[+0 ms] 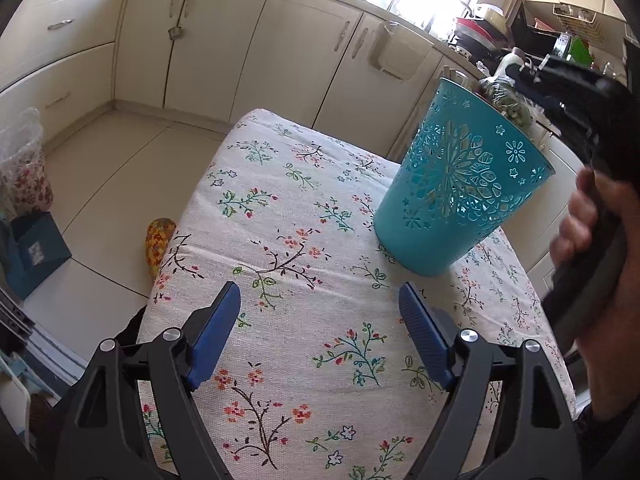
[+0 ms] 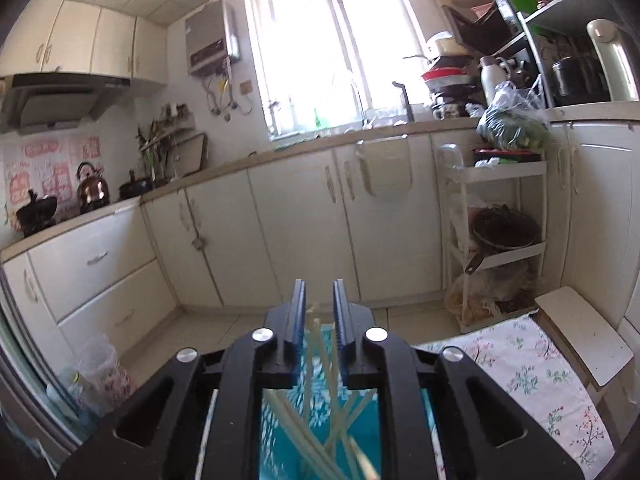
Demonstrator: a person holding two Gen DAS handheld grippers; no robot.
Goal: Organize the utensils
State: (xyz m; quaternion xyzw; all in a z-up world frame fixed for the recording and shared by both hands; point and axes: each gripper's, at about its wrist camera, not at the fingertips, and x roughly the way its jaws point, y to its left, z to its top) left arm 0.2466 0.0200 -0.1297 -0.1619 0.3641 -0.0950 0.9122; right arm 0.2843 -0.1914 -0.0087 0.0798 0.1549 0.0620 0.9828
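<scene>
Left wrist view: left gripper (image 1: 320, 312) hovers over the floral-clothed table (image 1: 280, 208), jaws spread wide and empty. To its right a teal perforated holder (image 1: 456, 188) stands on the cloth. Further right, a hand (image 1: 588, 240) holds the right gripper's black body above the holder; its jaws are hidden in this view.

Right wrist view: right gripper (image 2: 319, 312) is directly over the holder (image 2: 280, 440), jaws nearly closed with a narrow gap. Pale chopsticks (image 2: 316, 400) stand crossed inside; the tops reach between the jaws, but contact cannot be confirmed. Cabinets (image 2: 300, 216) run behind, a white shelf rack (image 2: 496, 236) to the right.
</scene>
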